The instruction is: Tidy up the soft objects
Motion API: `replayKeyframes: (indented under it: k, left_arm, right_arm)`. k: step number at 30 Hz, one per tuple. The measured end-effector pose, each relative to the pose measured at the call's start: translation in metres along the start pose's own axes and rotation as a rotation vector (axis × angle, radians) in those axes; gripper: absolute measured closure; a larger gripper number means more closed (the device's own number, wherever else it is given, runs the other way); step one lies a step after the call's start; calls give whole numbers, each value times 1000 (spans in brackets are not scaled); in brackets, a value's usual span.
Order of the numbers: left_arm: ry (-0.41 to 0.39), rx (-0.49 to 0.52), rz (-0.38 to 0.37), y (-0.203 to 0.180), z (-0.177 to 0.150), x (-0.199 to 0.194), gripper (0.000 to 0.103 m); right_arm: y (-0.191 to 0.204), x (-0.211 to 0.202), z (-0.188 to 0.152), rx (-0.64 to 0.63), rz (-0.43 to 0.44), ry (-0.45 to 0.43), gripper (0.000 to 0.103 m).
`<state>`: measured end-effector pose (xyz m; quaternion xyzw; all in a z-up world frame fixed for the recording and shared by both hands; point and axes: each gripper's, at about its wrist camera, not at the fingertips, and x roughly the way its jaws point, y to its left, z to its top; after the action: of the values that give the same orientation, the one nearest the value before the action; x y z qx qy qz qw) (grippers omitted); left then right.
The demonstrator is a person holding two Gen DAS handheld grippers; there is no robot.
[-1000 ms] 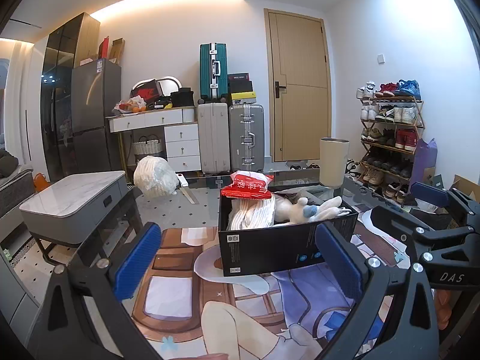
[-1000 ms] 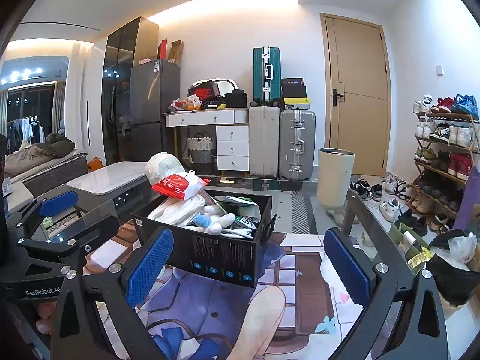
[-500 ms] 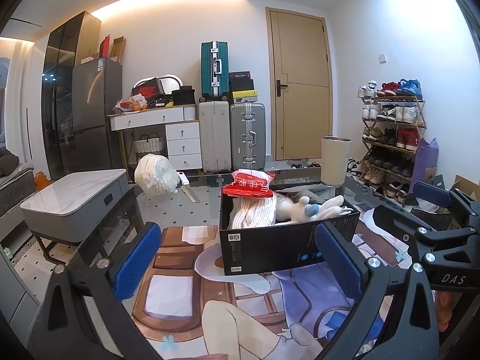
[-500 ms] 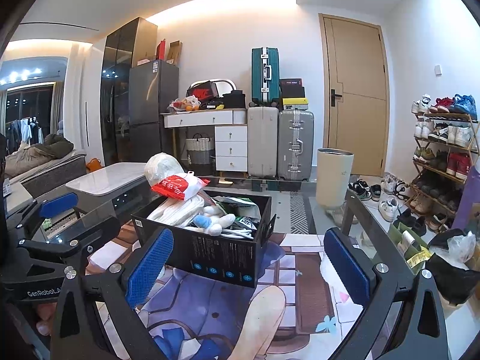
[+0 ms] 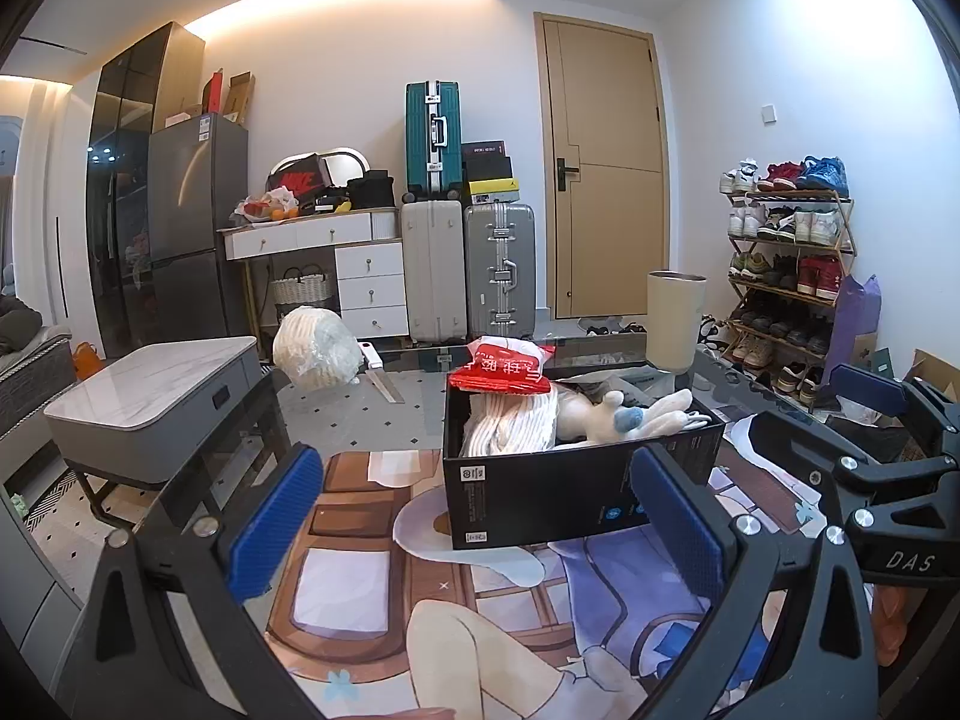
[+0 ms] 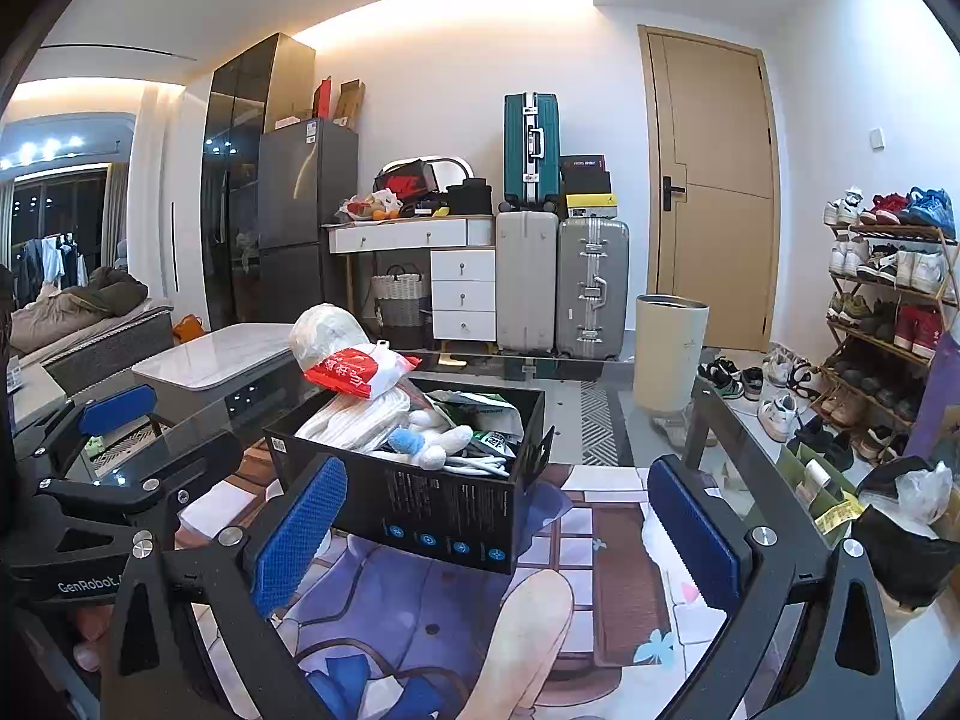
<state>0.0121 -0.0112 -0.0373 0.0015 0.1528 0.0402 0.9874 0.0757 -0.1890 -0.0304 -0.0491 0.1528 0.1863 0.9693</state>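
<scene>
both claws, the left claw (image 5: 474, 528) and the right claw (image 6: 495, 531), are staying wide apart and holding nothing. nothing is changing. the black box (image 5: 576, 492) is sitting full of soft things, so the tidying is looking almost done.

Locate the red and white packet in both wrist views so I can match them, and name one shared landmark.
Left wrist: the red and white packet sits just above centre, on the black box's back left corner.
Right wrist: the packet lies left of centre, on the box's far left corner.
Shared landmark: the teal suitcase on the grey suitcases.
</scene>
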Motion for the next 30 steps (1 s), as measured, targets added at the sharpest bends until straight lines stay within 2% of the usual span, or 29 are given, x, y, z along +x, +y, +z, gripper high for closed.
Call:
replayKeyframes:
  k: [30]
  left_arm:
    - [7, 0, 6, 0, 0, 4, 0]
  right_arm:
    - [1, 1, -1, 3, -3, 6, 1]
